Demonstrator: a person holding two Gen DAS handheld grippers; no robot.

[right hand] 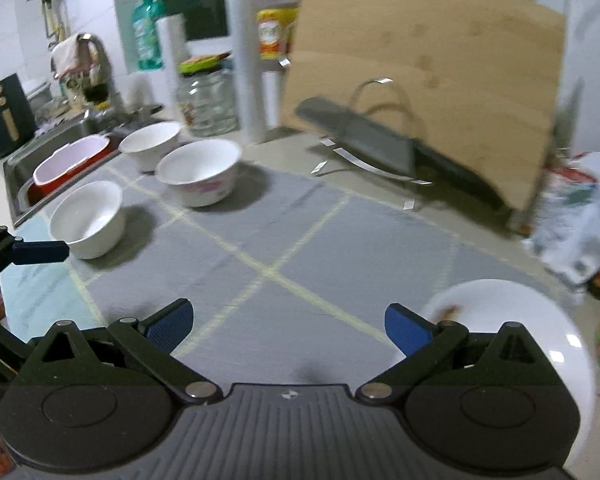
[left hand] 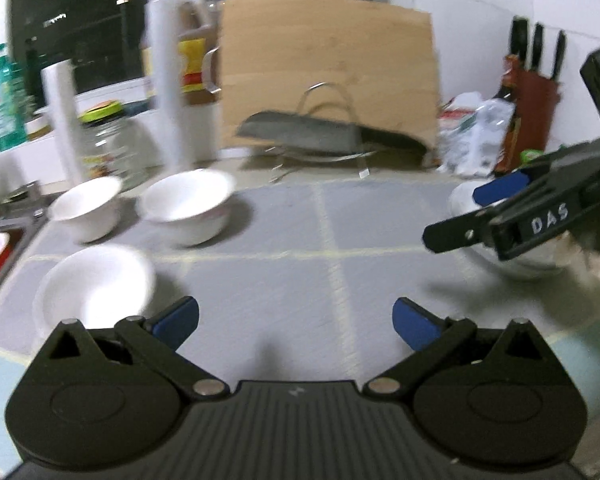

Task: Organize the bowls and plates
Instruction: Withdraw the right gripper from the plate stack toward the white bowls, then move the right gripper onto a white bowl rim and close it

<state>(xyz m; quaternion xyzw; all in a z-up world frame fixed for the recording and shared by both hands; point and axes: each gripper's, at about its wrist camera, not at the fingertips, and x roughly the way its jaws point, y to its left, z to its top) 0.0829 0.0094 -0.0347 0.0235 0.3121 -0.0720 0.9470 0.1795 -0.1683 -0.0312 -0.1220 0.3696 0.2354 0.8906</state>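
Note:
Three white bowls sit at the left of the grey mat (left hand: 292, 224): a near one (left hand: 96, 284), a far small one (left hand: 88, 206) and a larger one (left hand: 190, 204). In the right wrist view they are the near bowl (right hand: 88, 220), the far bowl (right hand: 150, 144) and the pink-patterned bowl (right hand: 200, 172). Another white bowl (right hand: 515, 320) lies by my right gripper's right finger; it also shows in the left wrist view (left hand: 465, 200). My left gripper (left hand: 296, 320) is open and empty over the mat. My right gripper (right hand: 288, 324) is open and empty; it also shows in the left wrist view (left hand: 455, 216).
A metal dish rack (right hand: 379, 160) with a cleaver (left hand: 303, 132) stands at the back before a wooden cutting board (right hand: 423, 60). A sink (right hand: 52, 152) with a red basin is at the left. Bottles, a glass jar (right hand: 208, 100), a knife block (left hand: 531, 92) and bags (right hand: 579, 216) line the edges.

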